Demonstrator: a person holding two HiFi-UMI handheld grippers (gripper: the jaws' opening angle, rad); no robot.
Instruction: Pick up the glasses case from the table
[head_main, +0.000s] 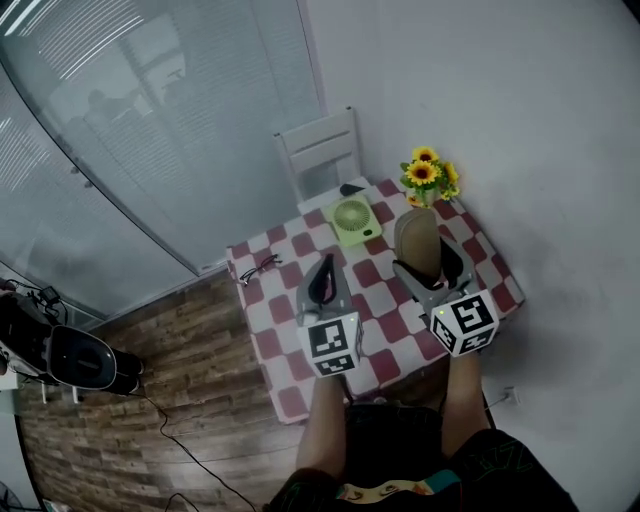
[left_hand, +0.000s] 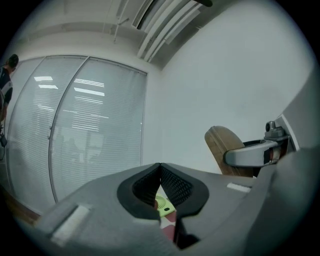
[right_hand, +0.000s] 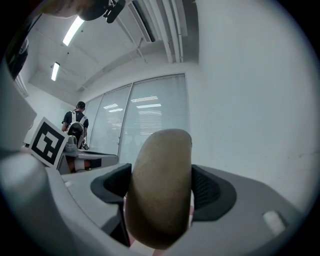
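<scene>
Case (right_hand: 160, 185) stands upright in the right claw (head_main: 430, 268). The jaws clamp across its narrow width, low on the body, and it appears to be held above the table (head_main: 275, 335). Left claw (head_main: 322, 278) is closed and empty. Shell looks rigid and light. Its smooth, rounded surface may slip, so a mid-body grip with firm, even pressure seems best.

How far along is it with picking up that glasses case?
Looks essentially done: the right gripper is clamped on the brown glasses case, which appears raised off the checkered table. The left gripper is shut, empty. Little seems left beyond holding it steady.
</scene>
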